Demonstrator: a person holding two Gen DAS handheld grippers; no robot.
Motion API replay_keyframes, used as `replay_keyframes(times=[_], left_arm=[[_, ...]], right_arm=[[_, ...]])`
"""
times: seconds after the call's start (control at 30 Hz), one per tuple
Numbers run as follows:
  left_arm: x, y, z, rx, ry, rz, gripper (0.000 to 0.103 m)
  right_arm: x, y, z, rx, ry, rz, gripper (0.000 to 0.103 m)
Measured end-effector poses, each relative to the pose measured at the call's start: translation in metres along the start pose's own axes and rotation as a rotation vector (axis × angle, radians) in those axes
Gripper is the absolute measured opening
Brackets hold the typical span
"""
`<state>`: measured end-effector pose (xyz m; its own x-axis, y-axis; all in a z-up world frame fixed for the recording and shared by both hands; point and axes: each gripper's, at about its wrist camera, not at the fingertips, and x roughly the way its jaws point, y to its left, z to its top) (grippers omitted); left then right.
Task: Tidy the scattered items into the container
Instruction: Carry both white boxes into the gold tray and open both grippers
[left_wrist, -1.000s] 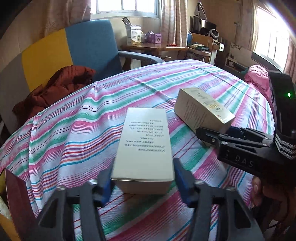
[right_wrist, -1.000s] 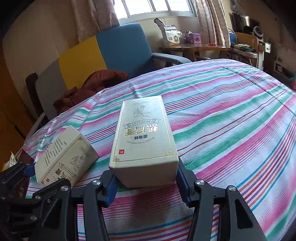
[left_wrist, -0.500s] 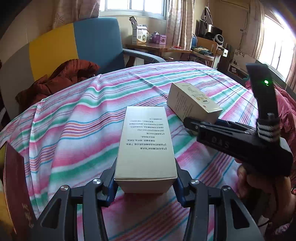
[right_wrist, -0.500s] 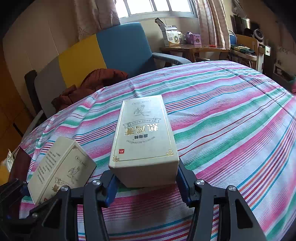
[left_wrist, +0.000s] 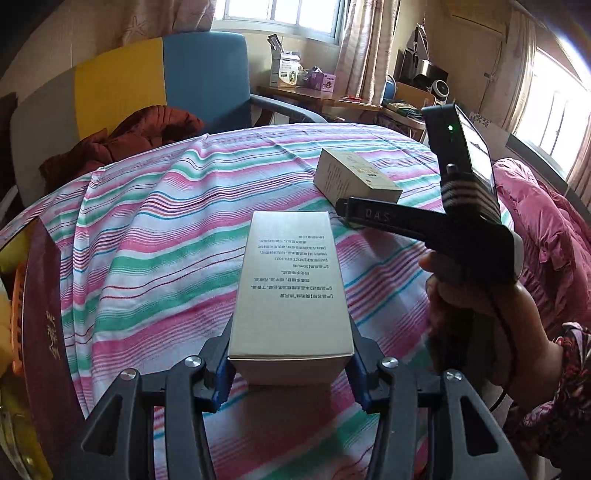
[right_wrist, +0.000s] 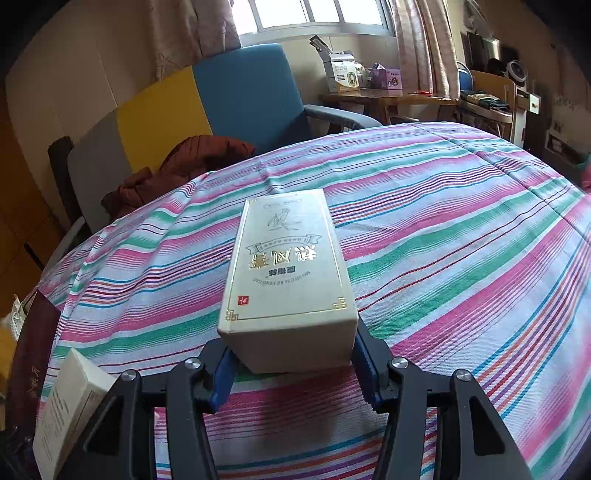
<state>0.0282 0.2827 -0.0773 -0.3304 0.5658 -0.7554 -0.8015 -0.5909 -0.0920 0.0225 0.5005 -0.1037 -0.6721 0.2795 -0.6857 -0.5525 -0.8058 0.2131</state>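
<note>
**Both claws clamped on cream boxes above the striped bed**

The left claw (left_wrist: 290, 363) is closed on a cream box with printed text (left_wrist: 291, 291), its blue pads pressing the box's two long sides near the close end. The box points straight ahead of the claw, plain text panel upward, raised over the striped bedspread (left_wrist: 155, 229). To the left of this claw stands a dark maroon container wall (left_wrist: 44, 325) with gold lettering, close beside the claw's left finger.

The right claw (right_wrist: 291, 363) grips a second cream box with gold lettering (right_wrist: 288, 269) the same way, pads against both long sides, the decorated face up and the box reaching forward over the bedspread (right_wrist: 461, 258). In the left wrist view this claw (left_wrist: 341, 205) sits ahead and to the right of the left claw, held by a hand (left_wrist: 476, 314), with its box (left_wrist: 354, 179) at its tips.

In the right wrist view the left claw's box (right_wrist: 70, 406) appears low at the left, next to the maroon container (right_wrist: 35, 354). Well beyond both claws are a blue and yellow chair (right_wrist: 229, 99) and a rust-brown jacket (right_wrist: 184, 162).
</note>
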Motion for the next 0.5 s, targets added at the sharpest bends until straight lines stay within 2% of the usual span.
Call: replay_keyframes(times=[0.1, 0.23, 0.37, 0.43, 0.5], left_arm=[[0.001, 0.000, 0.003, -0.012, 0.013, 0.004, 0.052], [0.003, 0.005, 0.008, -0.063, 0.030, -0.029, 0.054], [0.008, 0.004, 0.014, -0.056, 0.034, -0.028, 0.054], [0.012, 0.003, 0.017, -0.047, 0.039, -0.025, 0.054], [0.016, 0.002, 0.019, -0.039, 0.046, -0.018, 0.054]], right_arm=[[0.000, 0.000, 0.000, -0.001, 0.000, 0.000, 0.056], [0.000, 0.000, 0.000, 0.000, 0.000, 0.001, 0.056], [0.000, 0.000, 0.000, -0.001, 0.001, 0.001, 0.057], [0.000, 0.001, 0.000, -0.008, 0.002, 0.010, 0.061], [0.001, 0.002, 0.001, -0.019, 0.008, 0.026, 0.070]])
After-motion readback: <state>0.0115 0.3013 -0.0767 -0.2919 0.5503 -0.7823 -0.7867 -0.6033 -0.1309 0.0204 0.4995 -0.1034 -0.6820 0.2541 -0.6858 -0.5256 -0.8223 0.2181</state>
